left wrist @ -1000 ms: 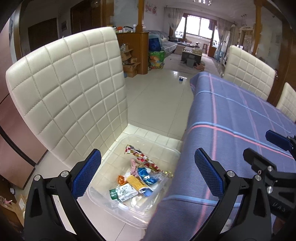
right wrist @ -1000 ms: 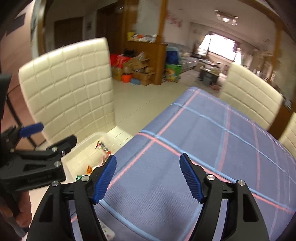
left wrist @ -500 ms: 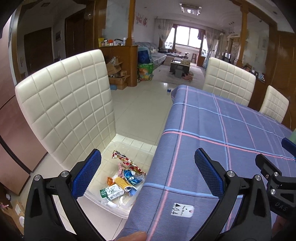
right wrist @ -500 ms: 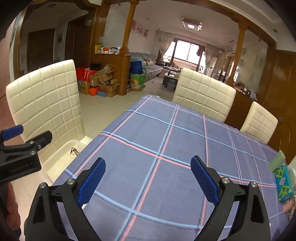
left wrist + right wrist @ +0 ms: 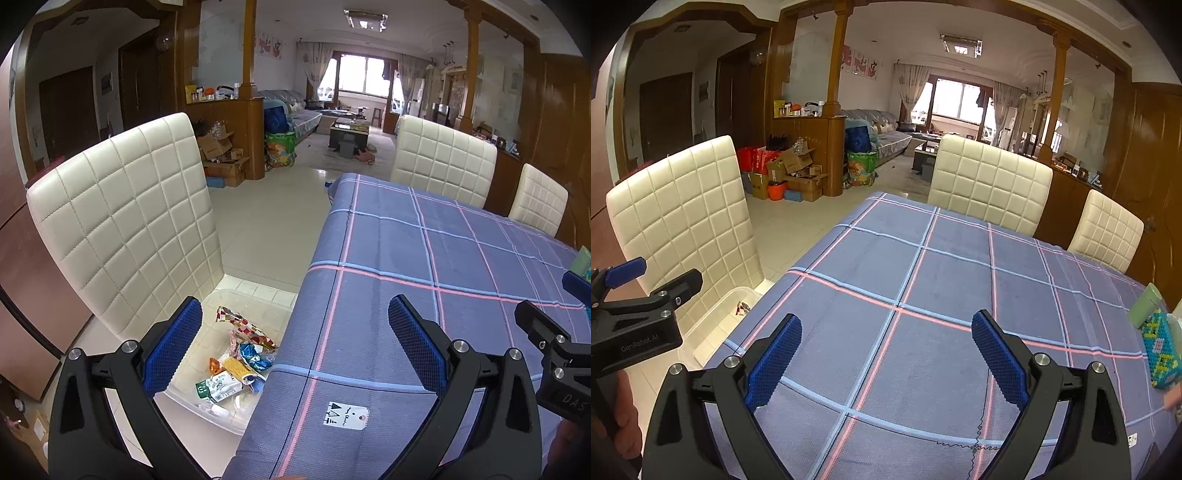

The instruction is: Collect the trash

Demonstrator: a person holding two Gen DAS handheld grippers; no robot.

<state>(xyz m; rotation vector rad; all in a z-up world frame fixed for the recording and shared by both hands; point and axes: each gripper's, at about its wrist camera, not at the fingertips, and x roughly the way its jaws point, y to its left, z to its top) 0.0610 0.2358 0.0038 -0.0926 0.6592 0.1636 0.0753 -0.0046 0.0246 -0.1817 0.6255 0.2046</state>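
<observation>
Currently both grippers, left gripper (image 5: 294, 345) and right gripper (image 5: 886, 360), are hovering with fingers spread and empty; the small paper tag (image 5: 346, 415) is lying on the desk (image 5: 461, 266) beside the bin (image 5: 236, 417), nearer the left.

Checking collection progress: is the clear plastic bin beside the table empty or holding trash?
Holding trash. The clear plastic bin contains several colourful crumpled wrappers, lidless, nowhere near full.

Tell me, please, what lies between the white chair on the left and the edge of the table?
In the left wrist view, a clear plastic bin holding colourful wrappers stands between the chair and the table.
</observation>
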